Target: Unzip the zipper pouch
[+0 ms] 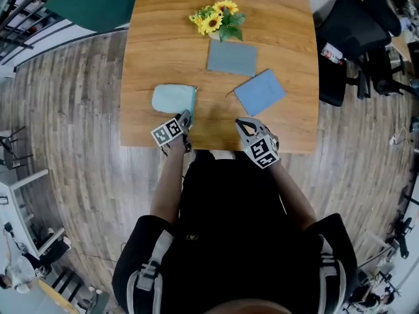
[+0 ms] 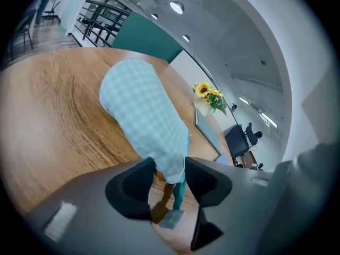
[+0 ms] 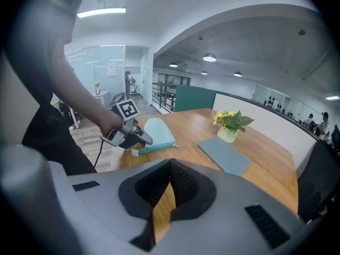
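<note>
Honestly, the zipper pouch [image 2: 146, 116] looks soft, light and floppy, so I'd guess it slides on the tabletop [image 1: 281, 31] unless it's pinned. It lies near the front left edge. The left gripper [image 2: 170, 177] is spread wide around its near corner, not clamping. The teal zip tail [image 2: 179, 193] there seems the spot to pinch. The right gripper [image 3: 170, 179] is closed and empty.

Open-plan office, going by the fittings: black swivel office chairs [image 1: 347, 25] beside a light wooden bench [image 1: 163, 31], grey wood-plank floor [image 1: 65, 123], a teal partition panel [image 3: 194, 96], glass-walled rooms [image 3: 111, 62] further back, a black metal railing [image 2: 101, 23], and a curved bare concrete ceiling [image 3: 255, 36] set with round recessed lights [image 3: 210, 58].
</note>
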`<state>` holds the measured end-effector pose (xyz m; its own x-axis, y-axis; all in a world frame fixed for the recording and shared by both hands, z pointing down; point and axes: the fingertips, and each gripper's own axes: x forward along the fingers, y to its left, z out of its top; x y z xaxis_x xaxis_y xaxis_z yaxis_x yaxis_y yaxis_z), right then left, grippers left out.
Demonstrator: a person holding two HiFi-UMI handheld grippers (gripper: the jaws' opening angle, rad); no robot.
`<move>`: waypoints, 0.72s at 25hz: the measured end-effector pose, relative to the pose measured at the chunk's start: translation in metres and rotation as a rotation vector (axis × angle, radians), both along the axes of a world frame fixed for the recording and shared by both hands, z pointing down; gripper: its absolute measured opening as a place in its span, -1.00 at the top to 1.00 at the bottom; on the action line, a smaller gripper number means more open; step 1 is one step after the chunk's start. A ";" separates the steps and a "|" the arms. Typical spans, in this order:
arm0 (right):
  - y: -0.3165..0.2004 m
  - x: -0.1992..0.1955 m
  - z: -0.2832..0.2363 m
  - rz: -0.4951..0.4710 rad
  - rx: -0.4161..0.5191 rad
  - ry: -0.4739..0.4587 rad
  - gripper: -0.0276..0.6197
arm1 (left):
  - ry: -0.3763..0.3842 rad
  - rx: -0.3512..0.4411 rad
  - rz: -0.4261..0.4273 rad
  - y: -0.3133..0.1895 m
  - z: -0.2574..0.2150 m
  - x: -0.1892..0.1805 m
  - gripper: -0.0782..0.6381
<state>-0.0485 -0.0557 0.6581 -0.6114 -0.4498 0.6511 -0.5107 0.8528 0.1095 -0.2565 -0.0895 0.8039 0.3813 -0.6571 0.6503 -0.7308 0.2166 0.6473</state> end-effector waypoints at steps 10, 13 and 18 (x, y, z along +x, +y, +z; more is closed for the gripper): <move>-0.007 0.000 0.001 0.016 0.003 -0.022 0.90 | 0.088 0.142 0.054 -0.016 -0.041 0.003 0.77; -0.012 -0.004 0.000 0.023 0.005 -0.045 0.90 | 0.098 0.201 0.081 -0.021 -0.070 -0.001 0.77; -0.016 -0.018 0.000 0.014 0.008 -0.080 0.90 | 0.131 0.291 0.102 -0.026 -0.115 -0.014 0.77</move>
